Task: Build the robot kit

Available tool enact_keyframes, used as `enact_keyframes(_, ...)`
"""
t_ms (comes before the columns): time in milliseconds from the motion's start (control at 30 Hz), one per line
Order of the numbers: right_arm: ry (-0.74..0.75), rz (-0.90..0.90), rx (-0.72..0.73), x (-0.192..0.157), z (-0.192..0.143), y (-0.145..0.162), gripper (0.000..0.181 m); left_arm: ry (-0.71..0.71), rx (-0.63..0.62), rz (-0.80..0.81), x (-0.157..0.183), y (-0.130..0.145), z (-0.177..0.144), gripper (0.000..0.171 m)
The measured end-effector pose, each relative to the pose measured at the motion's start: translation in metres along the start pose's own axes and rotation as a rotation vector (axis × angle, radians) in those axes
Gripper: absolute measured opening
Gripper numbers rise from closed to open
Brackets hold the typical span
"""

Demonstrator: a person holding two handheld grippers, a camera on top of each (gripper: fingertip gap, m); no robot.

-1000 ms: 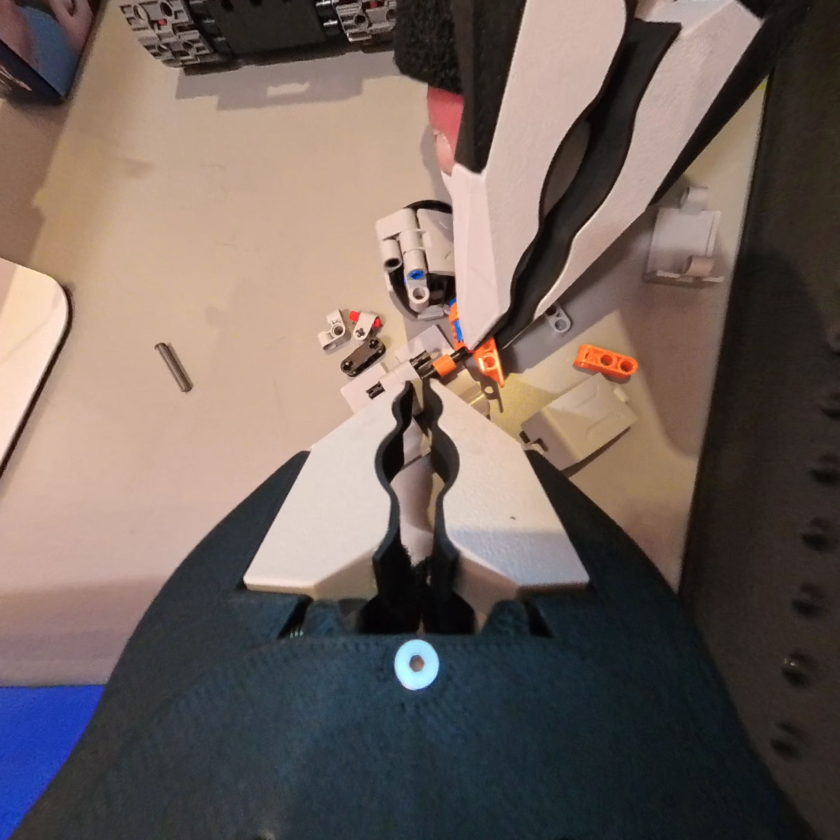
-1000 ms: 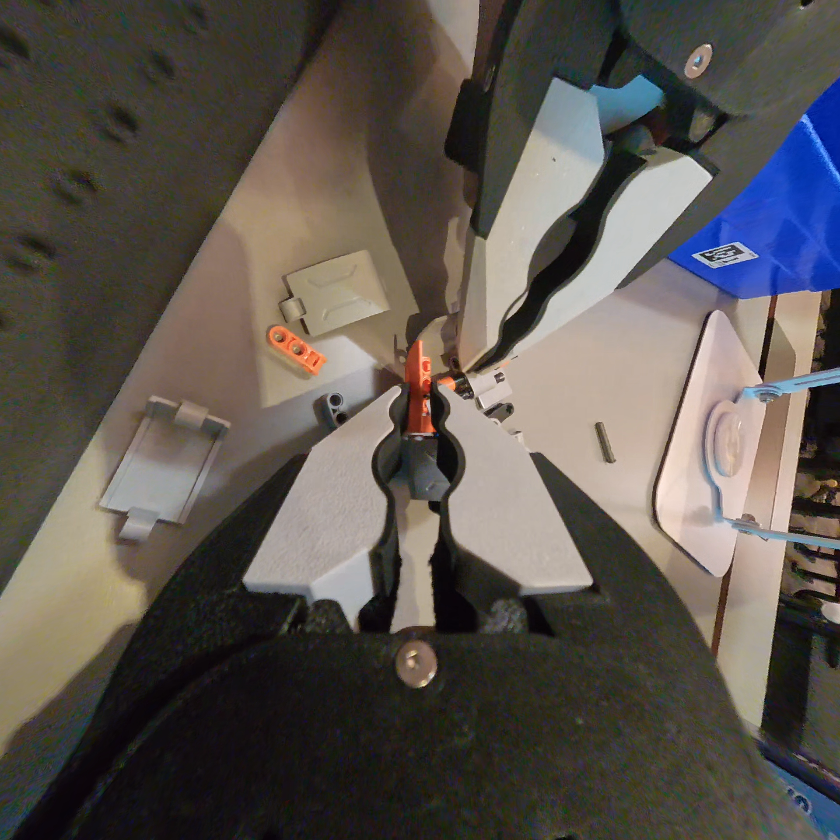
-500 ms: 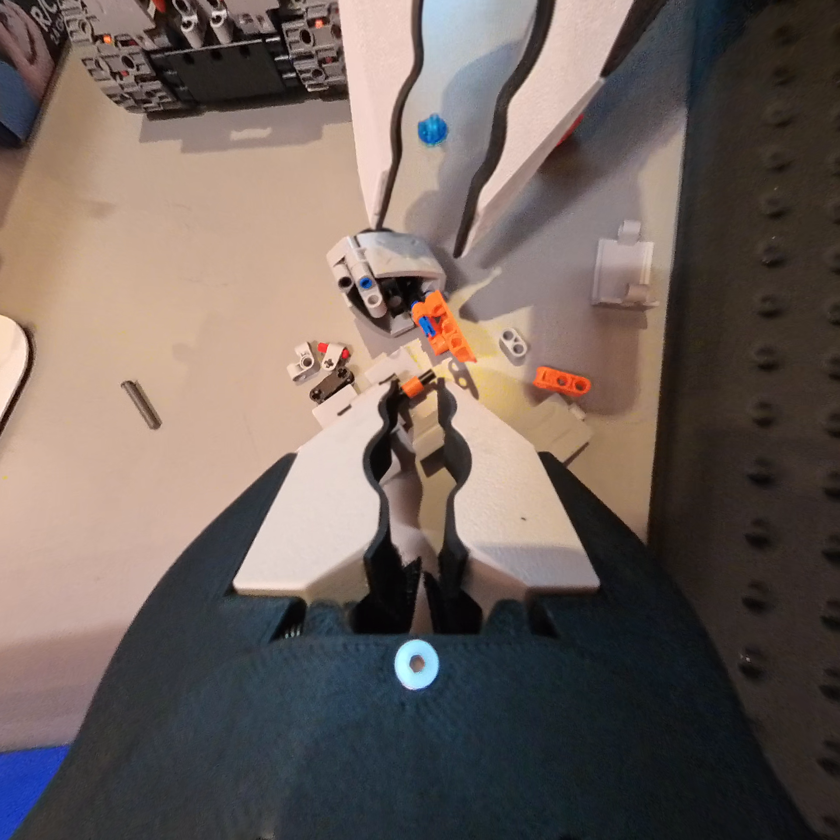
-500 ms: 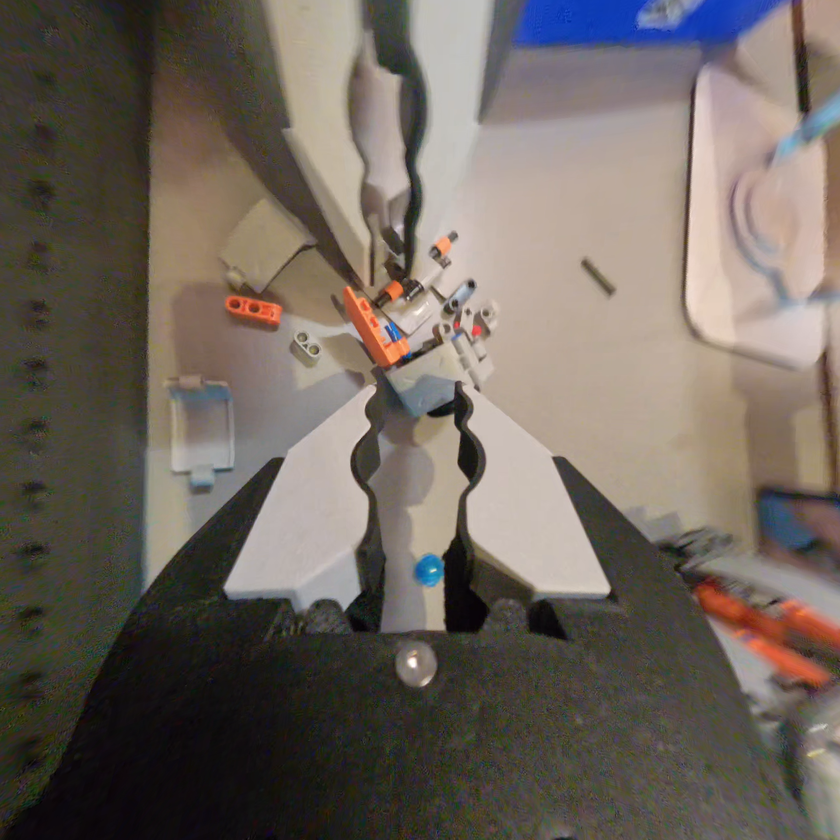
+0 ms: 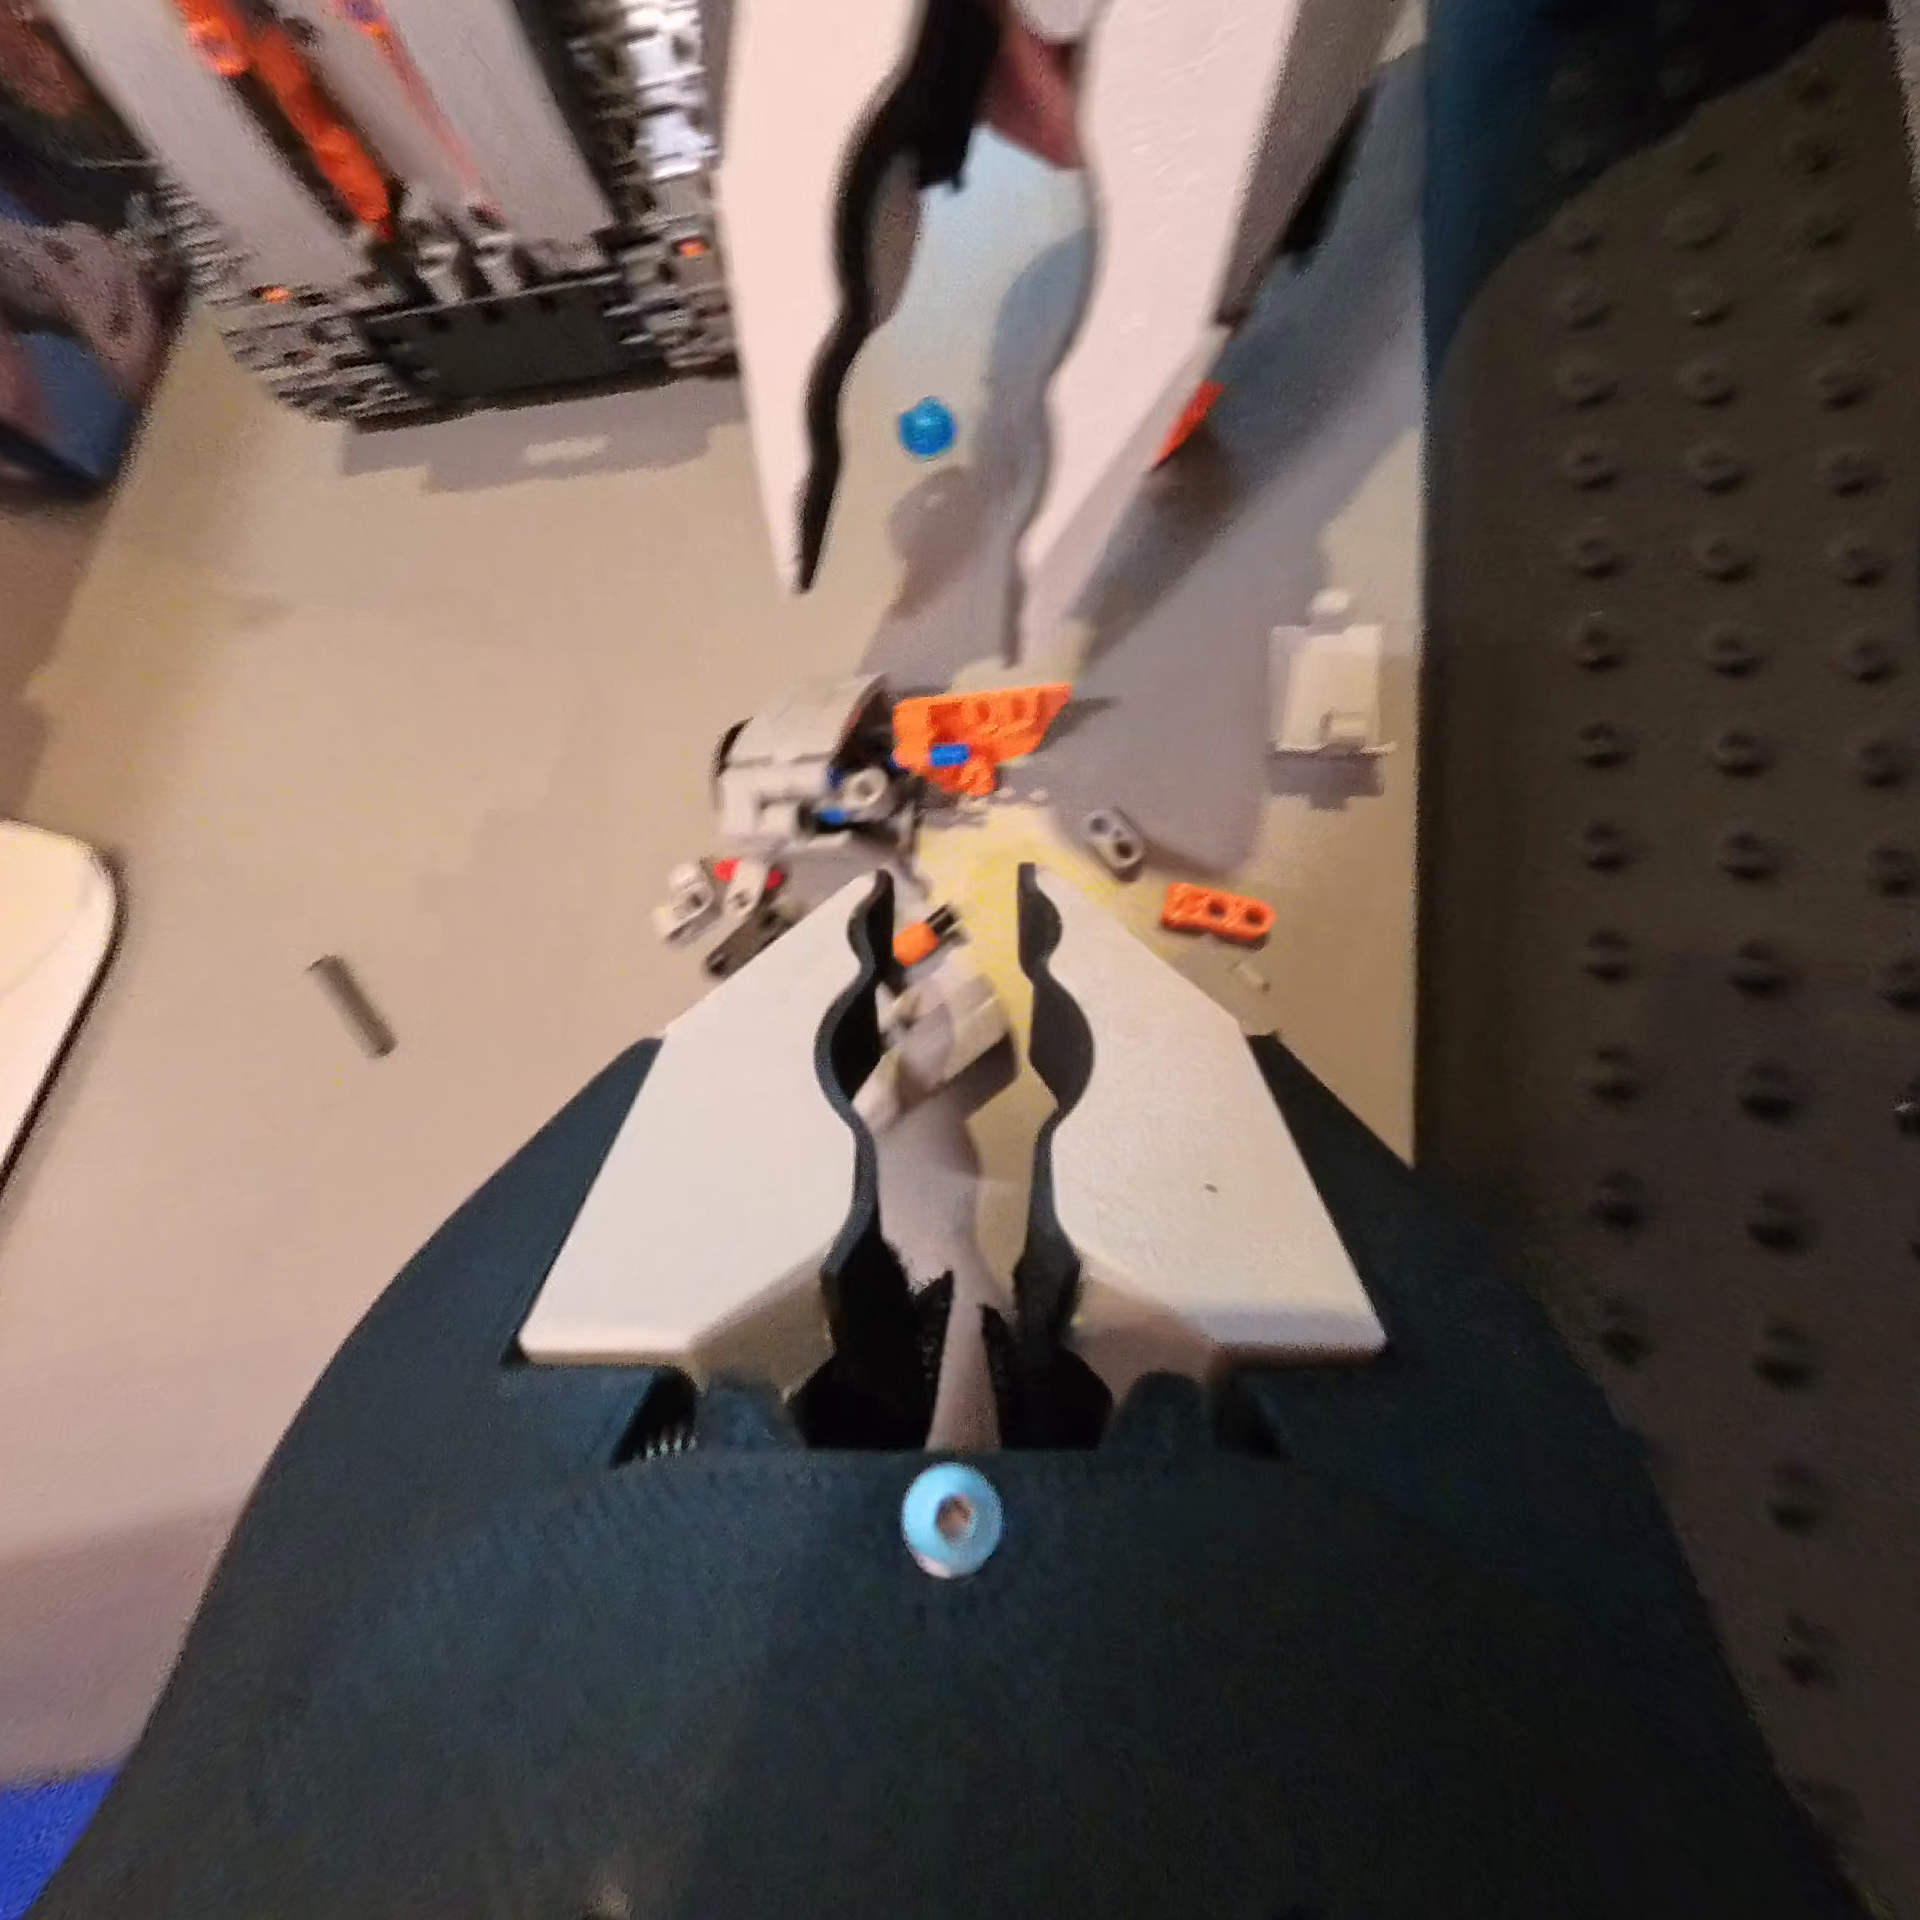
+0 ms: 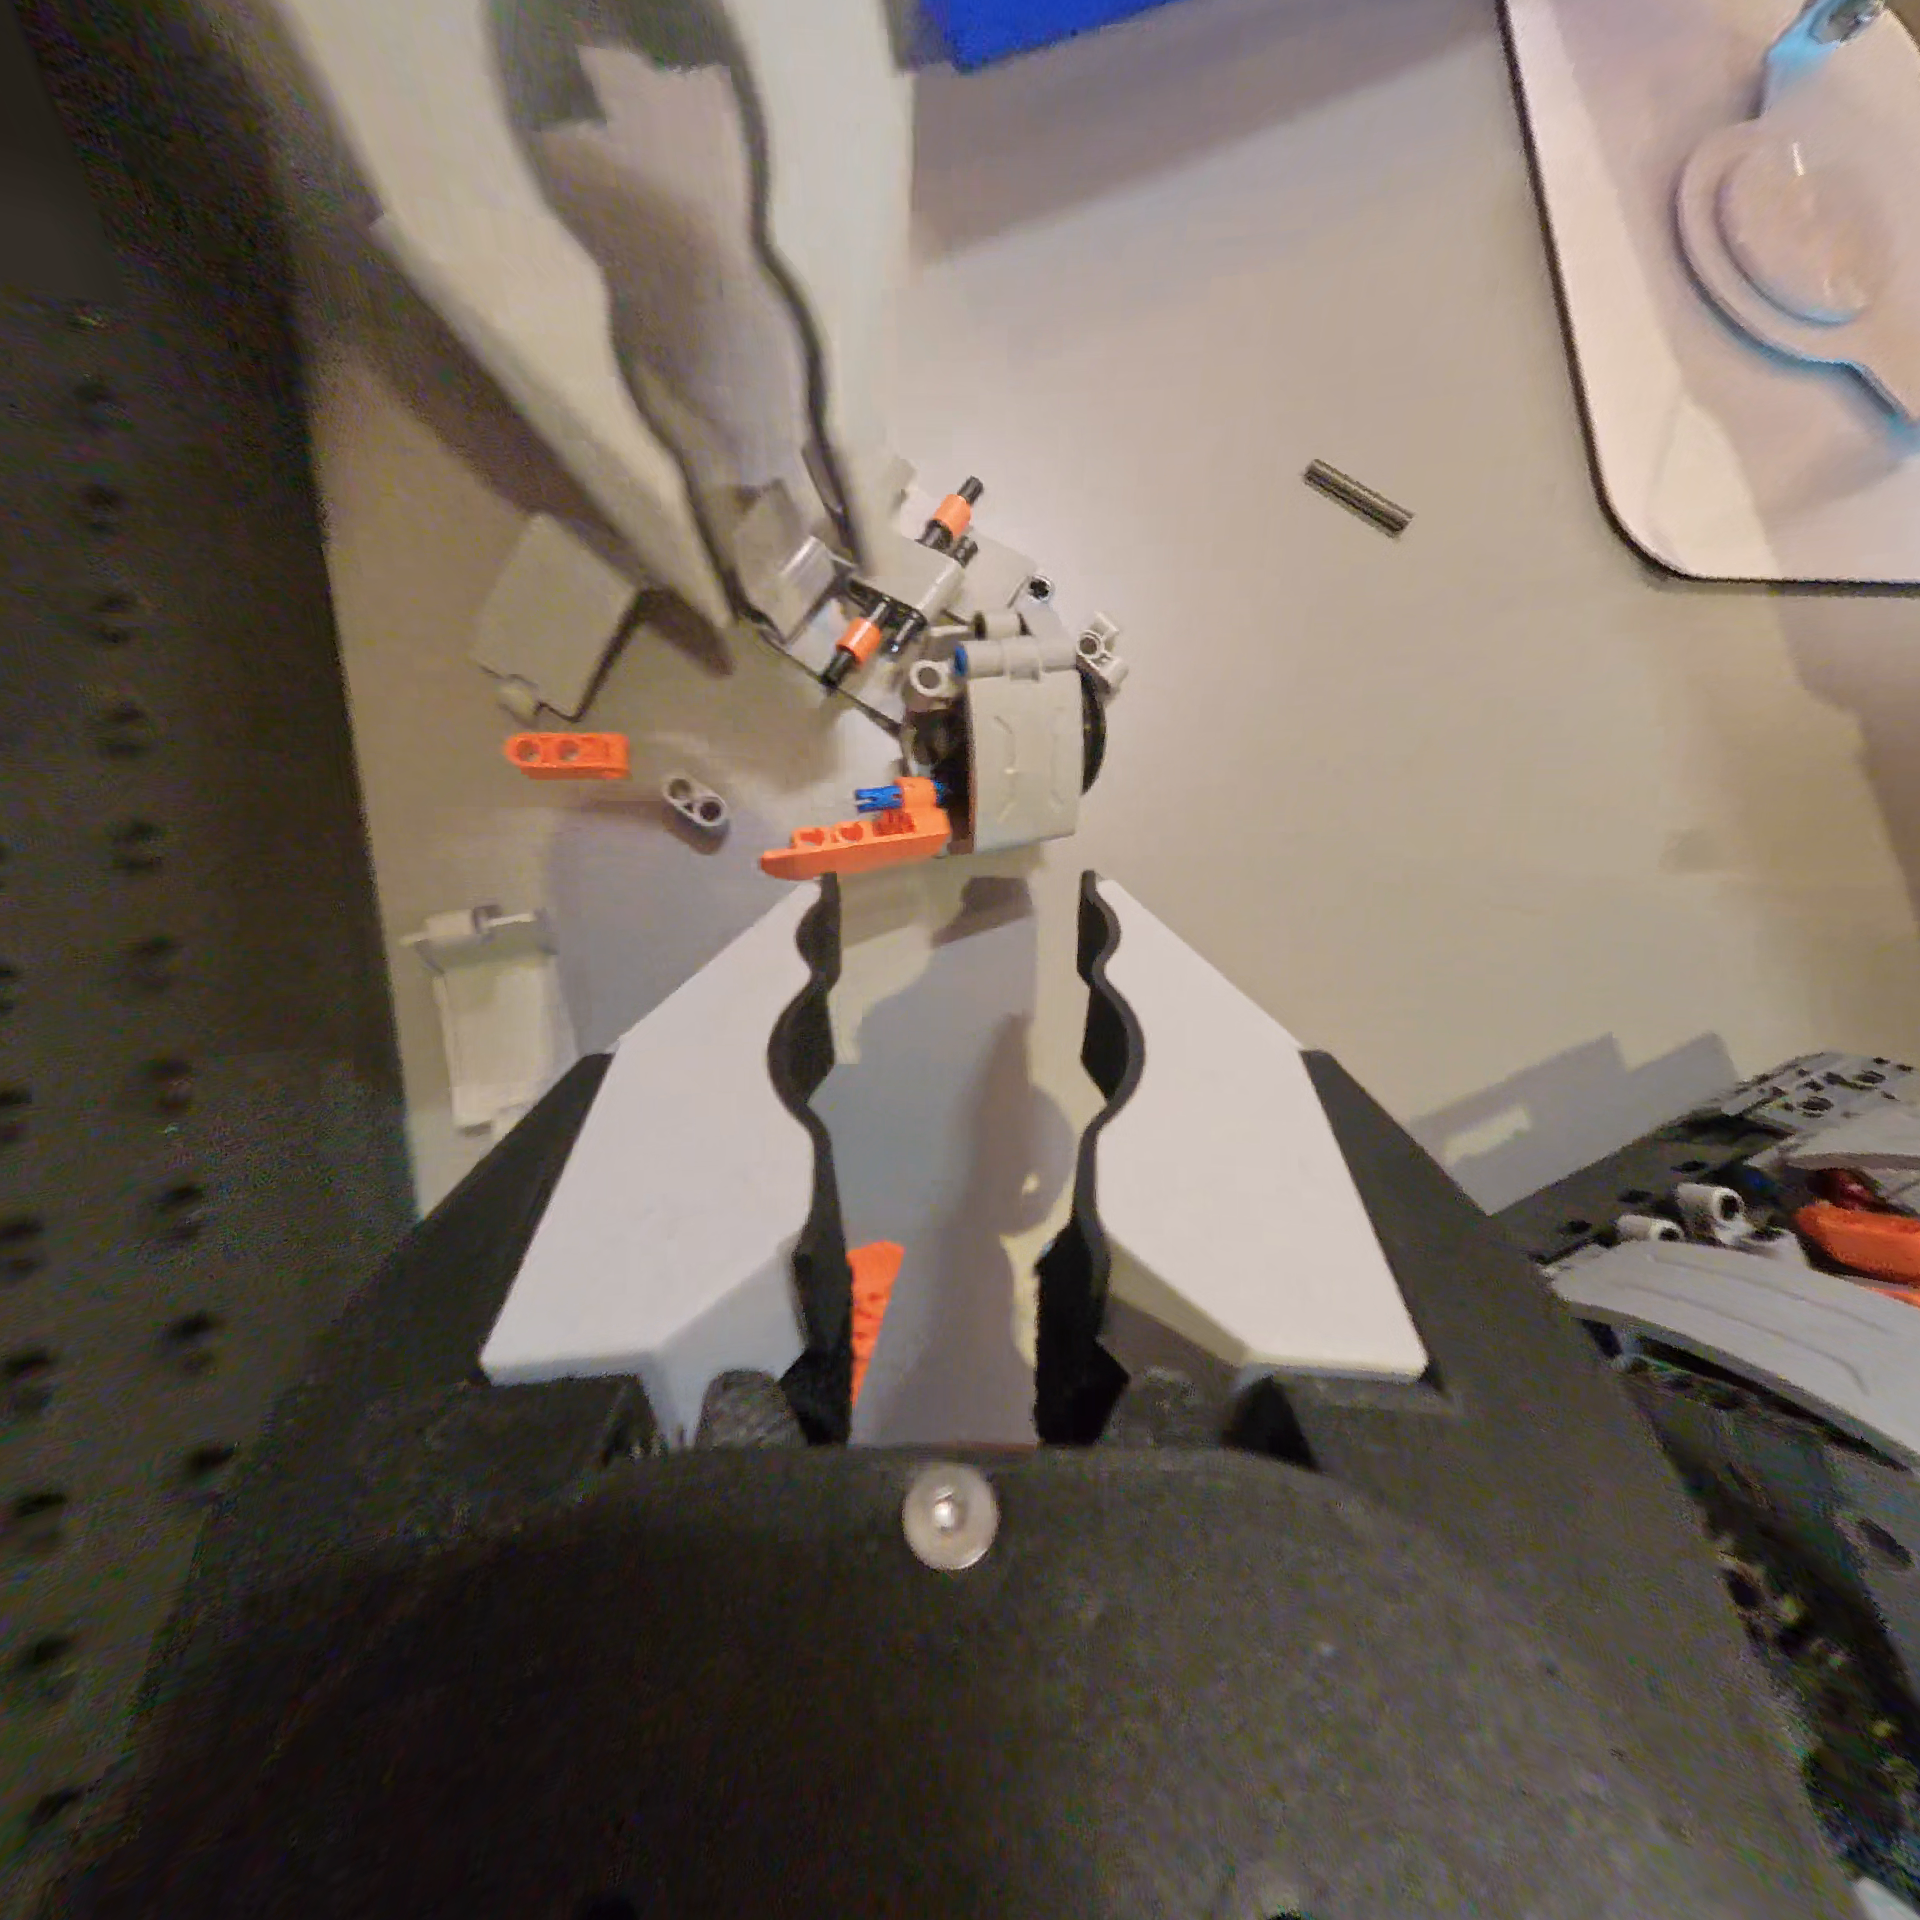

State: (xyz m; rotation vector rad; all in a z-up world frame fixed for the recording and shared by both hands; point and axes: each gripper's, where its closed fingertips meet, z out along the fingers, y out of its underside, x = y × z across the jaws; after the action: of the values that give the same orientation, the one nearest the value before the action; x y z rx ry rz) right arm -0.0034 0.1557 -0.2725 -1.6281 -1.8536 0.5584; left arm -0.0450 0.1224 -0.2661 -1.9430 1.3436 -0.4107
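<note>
Right wrist view: grey-and-orange brick assembly (image 6: 1013, 769) just beyond spread, empty right jaws; left jaws likewise parted.

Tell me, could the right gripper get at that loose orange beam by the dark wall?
Probably yes: the right gripper is open and empty, and the orange beam lies flat and alone, with only a small grey connector nearby.

Beige tabletop (image 5: 312, 644), warm light, soft shadows; dark perforated panel (image 5: 1683, 727) alongside; blue surface (image 6: 997, 31) beyond.
</note>
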Motion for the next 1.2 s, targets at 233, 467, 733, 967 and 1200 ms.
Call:
enact_keyframes(233,-0.113,0.052,0.029,-0.02,0.009,-0.006,0.036,-0.053,-0.124,0.001,-0.027,0.025,-0.001,0.033)
enact_keyframes(467,-0.073,0.018,0.012,-0.022,0.017,-0.006,0.024,-0.003,-0.157,-0.013,-0.018,0.037,0.015,0.025)
enact_keyframes(733,-0.049,0.016,0.033,-0.025,0.008,-0.018,0.037,-0.037,-0.151,-0.077,-0.019,0.033,0.02,0.023)
enact_keyframes(967,0.08,0.011,-0.008,-0.024,0.02,-0.022,0.041,-0.055,-0.144,-0.105,-0.019,0.03,0.024,0.023)
enact_keyframes(1200,0.094,0.006,-0.011,-0.022,0.025,-0.016,0.021,-0.082,-0.147,-0.113,-0.019,0.026,0.027,0.023)
